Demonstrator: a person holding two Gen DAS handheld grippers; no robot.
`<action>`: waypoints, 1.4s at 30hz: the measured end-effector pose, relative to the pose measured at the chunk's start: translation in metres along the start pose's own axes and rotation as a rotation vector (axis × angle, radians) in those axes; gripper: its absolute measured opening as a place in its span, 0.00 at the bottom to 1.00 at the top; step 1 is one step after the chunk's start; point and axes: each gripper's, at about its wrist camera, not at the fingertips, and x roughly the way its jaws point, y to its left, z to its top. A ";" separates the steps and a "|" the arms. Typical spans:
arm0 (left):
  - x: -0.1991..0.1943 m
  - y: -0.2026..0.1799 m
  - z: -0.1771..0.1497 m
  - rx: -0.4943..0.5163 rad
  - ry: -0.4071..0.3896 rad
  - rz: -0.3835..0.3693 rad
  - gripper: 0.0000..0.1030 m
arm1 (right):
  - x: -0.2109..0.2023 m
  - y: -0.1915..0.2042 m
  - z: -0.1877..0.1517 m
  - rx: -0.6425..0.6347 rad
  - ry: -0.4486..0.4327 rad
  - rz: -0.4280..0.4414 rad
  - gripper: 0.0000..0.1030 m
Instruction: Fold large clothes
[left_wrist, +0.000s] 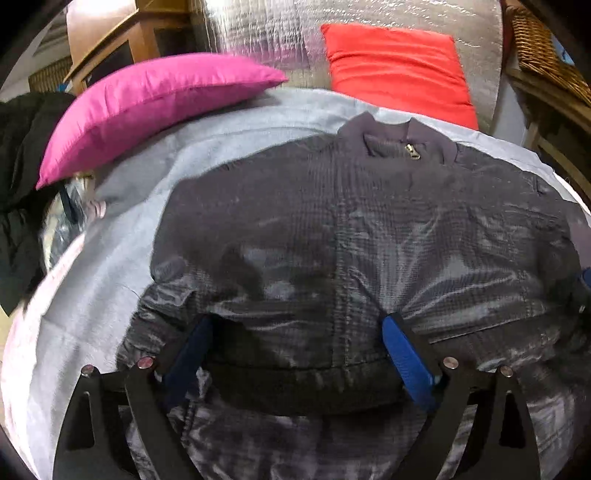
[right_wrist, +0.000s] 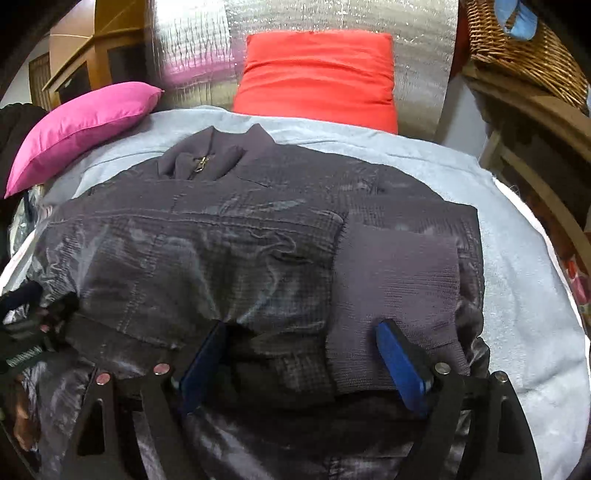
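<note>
Jacket (left_wrist: 332, 229), dark grey and faintly shiny with a checked weave, ribbed collar and metal zip pull, lies front-up on a pale blue sheet (left_wrist: 110, 258) over a bed, collar toward the far pillows. The left hand-held gripper (left_wrist: 295, 354) and right hand-held gripper (right_wrist: 303, 362) both hover spread wide over its near hem, gripping nothing. Sleeves look tucked across the front, probably so the hem can be lifted and folded toward the collar.

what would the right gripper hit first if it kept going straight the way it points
The right gripper, fingers spread wide, points across the dark jacket. It would likely meet the jacket's body fabric first, near the folded-in ribbed cuff; depth is hard to judge.
</note>
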 end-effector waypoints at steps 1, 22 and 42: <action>-0.006 0.002 0.002 -0.011 -0.013 -0.013 0.91 | -0.006 -0.005 0.004 0.026 -0.010 0.022 0.84; 0.018 0.126 0.049 -0.234 0.022 -0.130 0.94 | 0.018 -0.099 0.055 0.308 0.031 0.165 0.84; -0.020 0.147 0.033 -0.268 -0.052 -0.129 0.82 | -0.035 -0.111 0.021 0.392 -0.061 0.173 0.94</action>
